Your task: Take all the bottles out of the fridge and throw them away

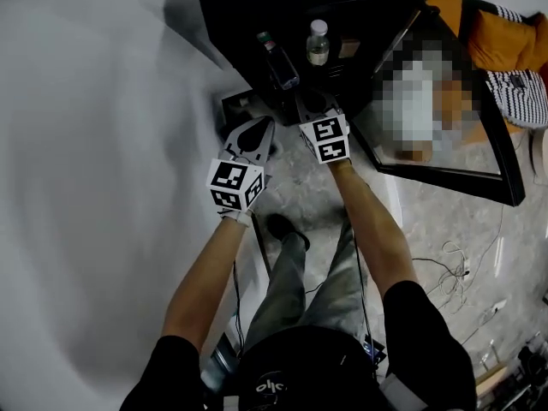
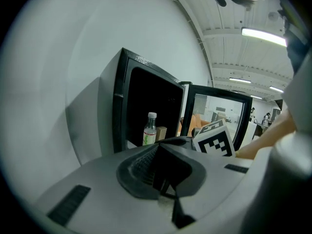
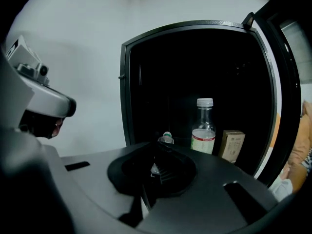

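1. Black fridge [image 1: 282,2] stands open in the head view. The clear bottle [image 1: 318,43] and the green-capped bottle [image 1: 276,60] are inside it, with the left claw [image 1: 254,129] and right claw [image 1: 313,103] just in front.
2. Left gripper view: the left claw [image 2: 168,186] has its jaws together and empty, and the clear bottle [image 2: 150,129] is in the fridge [image 2: 122,101].
3. Right gripper view: the right claw [image 3: 151,172] is closed and empty. Both the clear bottle [image 3: 204,130] and the green-capped bottle [image 3: 167,138] are unremoved, so I judge the task barely begun.

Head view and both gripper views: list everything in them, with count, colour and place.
Black fridge with glass door: one, black, door open, against white wall.
Clear plastic bottle with white cap: one, clear, upright in fridge.
Green-capped plastic bottle: one, green cap, in fridge, left of the first.
Small brown cardboard box: one, brown, in fridge, right of bottles.
Orange padded seat: one, orange, beyond door.
Black-and-white striped cloth: one, beside seat.
Thin cables: several, on floor, right.
Left gripper, right gripper: two, grey, shut, empty, before fridge.
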Motion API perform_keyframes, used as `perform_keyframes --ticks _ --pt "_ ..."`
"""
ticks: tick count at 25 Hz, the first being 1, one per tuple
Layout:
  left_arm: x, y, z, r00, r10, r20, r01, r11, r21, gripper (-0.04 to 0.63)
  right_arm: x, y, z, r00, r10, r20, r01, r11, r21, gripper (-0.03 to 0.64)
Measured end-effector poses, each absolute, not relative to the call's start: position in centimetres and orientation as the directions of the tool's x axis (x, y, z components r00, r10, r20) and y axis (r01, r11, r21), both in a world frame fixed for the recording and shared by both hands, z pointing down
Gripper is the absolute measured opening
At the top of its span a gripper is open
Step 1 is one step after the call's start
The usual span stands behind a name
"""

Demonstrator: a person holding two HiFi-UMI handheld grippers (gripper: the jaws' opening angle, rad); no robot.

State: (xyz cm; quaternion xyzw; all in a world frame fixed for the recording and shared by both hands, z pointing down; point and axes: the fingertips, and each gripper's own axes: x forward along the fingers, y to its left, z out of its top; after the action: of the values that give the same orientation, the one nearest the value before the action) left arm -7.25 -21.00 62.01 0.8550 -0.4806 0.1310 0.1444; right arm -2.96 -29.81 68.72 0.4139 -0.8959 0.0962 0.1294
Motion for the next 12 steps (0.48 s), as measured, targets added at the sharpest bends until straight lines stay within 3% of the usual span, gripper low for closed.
perform_keyframes --ticks 12 --pt "-8.0 -23.1 65.8 0.501 -0.794 0.344 -0.863 -0.489 0.127 0.006 -3.3 -29.3 72.0 -0.612 -0.737 0.286 -0.777 0.628 -0.045 0.002"
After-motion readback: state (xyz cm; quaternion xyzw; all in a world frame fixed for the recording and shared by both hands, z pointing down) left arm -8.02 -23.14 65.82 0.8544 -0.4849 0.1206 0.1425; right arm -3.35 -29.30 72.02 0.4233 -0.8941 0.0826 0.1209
